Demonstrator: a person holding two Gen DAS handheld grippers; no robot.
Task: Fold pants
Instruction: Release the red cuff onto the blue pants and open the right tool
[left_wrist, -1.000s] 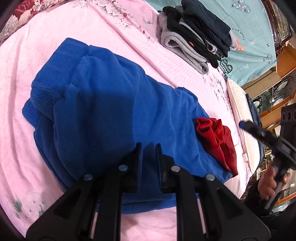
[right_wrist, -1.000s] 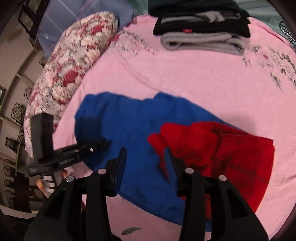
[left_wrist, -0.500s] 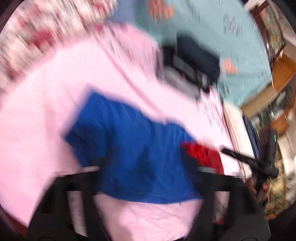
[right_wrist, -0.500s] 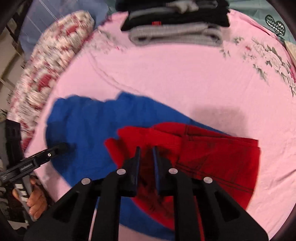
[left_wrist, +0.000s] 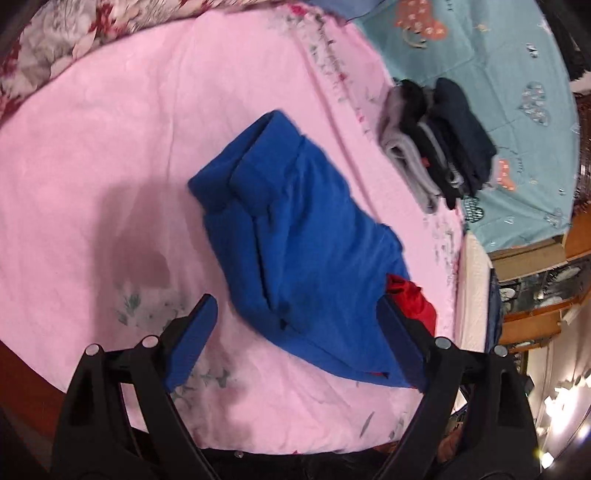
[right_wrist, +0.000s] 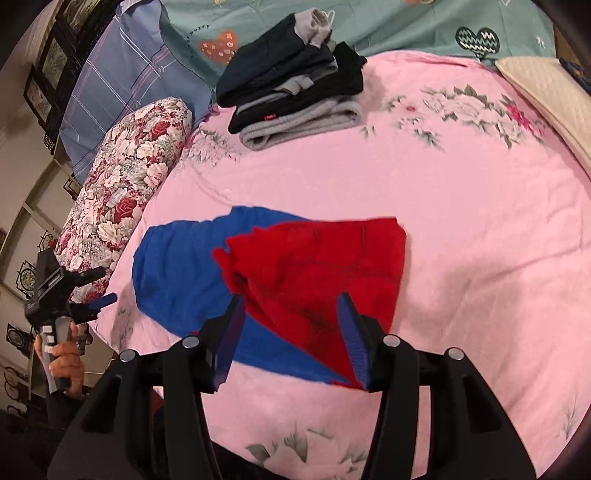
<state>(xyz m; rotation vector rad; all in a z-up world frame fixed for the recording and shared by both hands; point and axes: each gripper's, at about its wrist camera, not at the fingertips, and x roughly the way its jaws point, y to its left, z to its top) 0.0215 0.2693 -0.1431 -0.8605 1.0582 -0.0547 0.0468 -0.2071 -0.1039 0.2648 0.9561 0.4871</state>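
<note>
We hold both grippers, left gripper (left_wrist: 295, 325) and right gripper (right_wrist: 291, 325), jaws wide and empty, above the folded blue fleece pants (left_wrist: 306, 236), apparently finished with them.

Here's the bed (right_wrist: 480, 229), spread with a pink floral sheet. Blue pants (left_wrist: 306, 236) lie flat near its front edge, a red garment (right_wrist: 317, 273) draped over one end of them. Further back sits a folded stack of dark and grey clothes (right_wrist: 295, 88). A flowered bolster (right_wrist: 122, 177) lines the left side, a cream pillow (right_wrist: 554, 96) the right.
</note>
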